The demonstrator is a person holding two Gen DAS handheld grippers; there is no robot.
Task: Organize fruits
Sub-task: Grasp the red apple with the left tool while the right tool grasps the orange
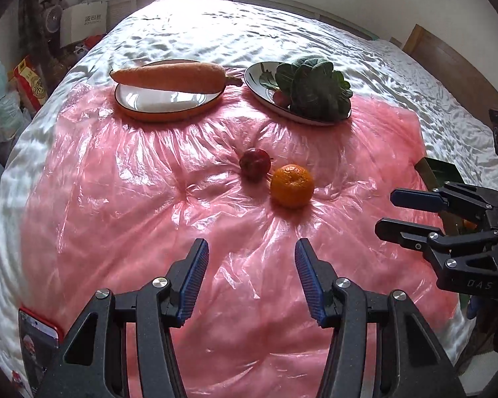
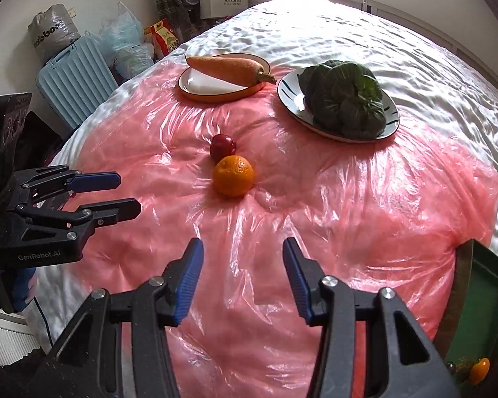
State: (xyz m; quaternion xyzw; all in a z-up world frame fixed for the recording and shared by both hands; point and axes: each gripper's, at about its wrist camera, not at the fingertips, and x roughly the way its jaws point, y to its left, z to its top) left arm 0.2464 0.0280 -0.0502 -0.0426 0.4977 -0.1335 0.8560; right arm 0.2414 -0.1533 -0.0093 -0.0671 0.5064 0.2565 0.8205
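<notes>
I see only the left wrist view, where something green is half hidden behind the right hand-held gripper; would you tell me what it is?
Observer: It is a green tray at the edge of the pink plastic sheet, just to the right of the right hand-held gripper.
Operator: Thank you. Is anything lying in it?
Observer: Yes, a small orange fruit sits in its near corner. Part of the tray runs out of frame, so I cannot say what else it holds.
</notes>
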